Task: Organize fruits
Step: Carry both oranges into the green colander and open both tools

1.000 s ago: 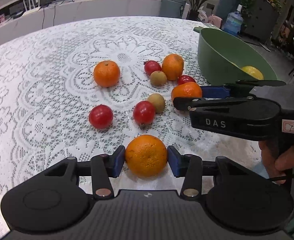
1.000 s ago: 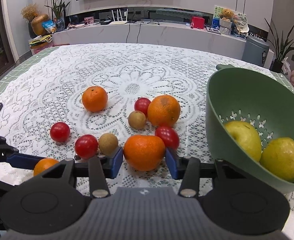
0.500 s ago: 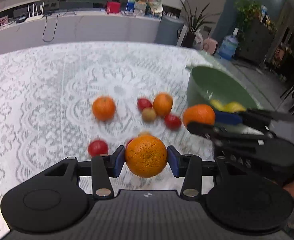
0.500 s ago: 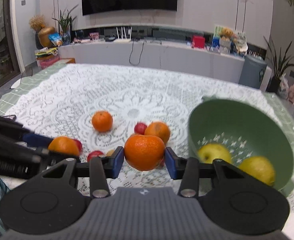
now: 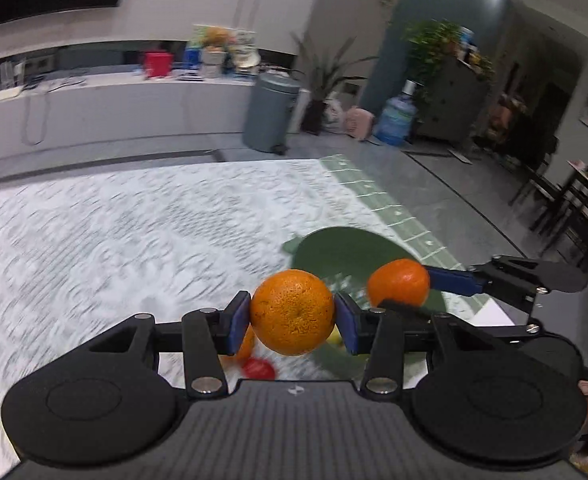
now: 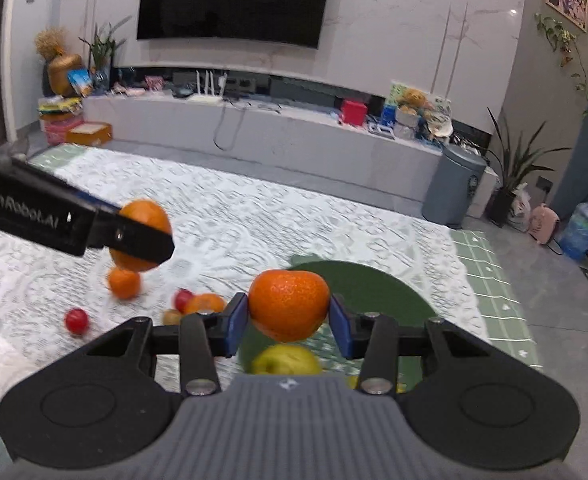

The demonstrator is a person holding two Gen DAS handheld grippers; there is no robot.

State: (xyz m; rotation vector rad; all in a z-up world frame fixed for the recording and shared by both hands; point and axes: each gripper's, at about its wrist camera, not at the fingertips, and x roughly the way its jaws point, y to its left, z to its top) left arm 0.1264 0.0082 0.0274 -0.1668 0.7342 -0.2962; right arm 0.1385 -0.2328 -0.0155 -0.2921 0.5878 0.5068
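Left hand-held gripper point(image 5: 292, 314) clamped on a pebbly orange point(image 5: 292, 312); right hand-held gripper point(image 6: 288, 318) clamped on a smoother orange point(image 6: 288, 304). Both fruits aloft, just over the green colander point(image 6: 373, 292) on the lace-covered table point(image 6: 254, 220). Best centred above the bowl, lowered near the apple point(image 6: 286, 360), released one at a time to avoid bounce. Readable: "GenRobot.AI" on left gripper's side.

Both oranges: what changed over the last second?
Both were lifted off the lace tablecloth toward the green colander. The left gripper stays clamped on its orange, the right gripper on its orange. Loose fruit stayed put.
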